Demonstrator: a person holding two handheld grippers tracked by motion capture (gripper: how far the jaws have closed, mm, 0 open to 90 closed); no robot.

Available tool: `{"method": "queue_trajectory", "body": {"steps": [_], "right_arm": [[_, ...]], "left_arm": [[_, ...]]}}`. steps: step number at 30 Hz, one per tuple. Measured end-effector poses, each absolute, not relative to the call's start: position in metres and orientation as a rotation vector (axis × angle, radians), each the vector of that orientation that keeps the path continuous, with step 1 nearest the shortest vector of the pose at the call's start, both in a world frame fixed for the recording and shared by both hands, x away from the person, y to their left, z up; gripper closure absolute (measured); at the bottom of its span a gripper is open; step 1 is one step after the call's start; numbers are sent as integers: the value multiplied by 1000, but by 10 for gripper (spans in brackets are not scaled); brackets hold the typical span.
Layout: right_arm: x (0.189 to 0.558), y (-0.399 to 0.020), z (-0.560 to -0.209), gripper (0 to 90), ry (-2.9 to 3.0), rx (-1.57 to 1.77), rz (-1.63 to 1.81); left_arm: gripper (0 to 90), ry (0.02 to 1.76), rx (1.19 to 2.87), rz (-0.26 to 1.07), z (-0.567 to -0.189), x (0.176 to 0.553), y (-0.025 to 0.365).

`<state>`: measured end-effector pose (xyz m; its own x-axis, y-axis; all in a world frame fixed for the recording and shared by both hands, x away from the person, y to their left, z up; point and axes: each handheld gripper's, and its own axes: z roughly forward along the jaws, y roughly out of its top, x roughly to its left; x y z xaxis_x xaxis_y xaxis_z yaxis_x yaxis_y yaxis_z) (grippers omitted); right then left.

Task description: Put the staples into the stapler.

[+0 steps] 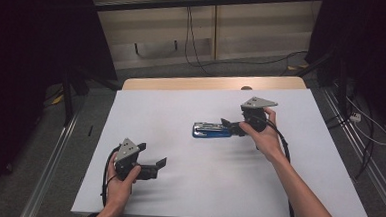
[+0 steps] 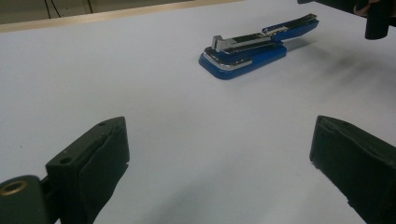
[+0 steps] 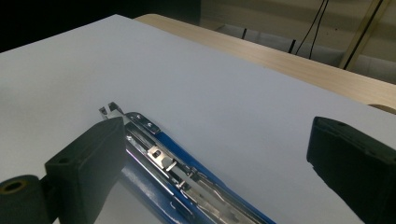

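With the right tool point(image 1: 230, 126), jaws apart, at the near end of the blue-and-chrome metal stapler point(image 1: 211, 130) lying mid-counter, centre both jaws astride its body before closing; the left tool point(image 1: 159, 166) waits open, well apart from the stapler.

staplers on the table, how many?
1. The blue stapler lies opened near the middle of the white table, at the right gripper. None seems hidden.

White counter point(image 1: 177, 188) with a pale wooden far edge; blue stapler point(image 1: 211, 130) lying flat right of centre.
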<state>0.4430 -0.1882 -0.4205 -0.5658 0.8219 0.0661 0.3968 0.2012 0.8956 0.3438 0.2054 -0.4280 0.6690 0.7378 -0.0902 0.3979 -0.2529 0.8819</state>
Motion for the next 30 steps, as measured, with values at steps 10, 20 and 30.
{"method": "queue_trajectory", "body": {"steps": [10, 20, 30], "right_arm": [[429, -197, -424, 49, 2015, 1150, 1321], [413, -209, -427, 46, 1939, 1180, 1296], [400, -219, -428, 42, 1888, 1195, 1289]], "left_arm": [[49, 896, 1865, 421, -427, 343, 208], [49, 887, 1870, 428, -426, 343, 205], [49, 892, 1867, 436, -426, 343, 207]]}}
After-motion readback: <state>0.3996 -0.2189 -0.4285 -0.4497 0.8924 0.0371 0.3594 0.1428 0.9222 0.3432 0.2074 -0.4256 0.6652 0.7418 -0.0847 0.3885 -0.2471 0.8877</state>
